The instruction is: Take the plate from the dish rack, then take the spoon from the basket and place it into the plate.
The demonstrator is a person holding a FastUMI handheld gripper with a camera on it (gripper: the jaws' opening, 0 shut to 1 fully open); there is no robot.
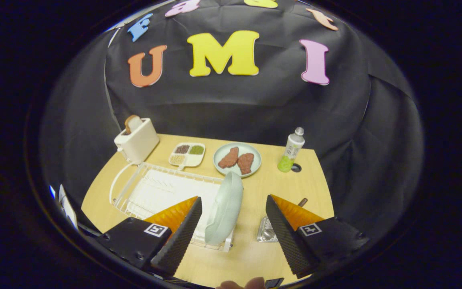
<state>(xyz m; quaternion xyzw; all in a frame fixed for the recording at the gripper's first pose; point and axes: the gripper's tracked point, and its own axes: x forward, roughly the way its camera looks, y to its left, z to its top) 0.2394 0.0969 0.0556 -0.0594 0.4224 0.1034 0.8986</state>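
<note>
Light wooden tabletop (255, 249) in a black-draped booth. Gripper (234, 228) is high over the near edge, pitched down, fingers spread wide with nothing between the pads; a fingertip of the person's hand (241, 284) shows just below. Pale green plate (225, 208) stands on edge at the near right end of the white wire dish rack (155, 188), sitting in the gap just ahead of the fingers. Upright rim is easy to pinch, so the wide opening and lineup look like setup for a rim grab. Metal basket (266, 233) is mostly behind the right finger, a dark handle (302, 202), probably the spoon's, poking past it. Beyond: toaster (136, 142), divided tray (187, 154), plate of meat (237, 159), bottle (292, 150).
</note>
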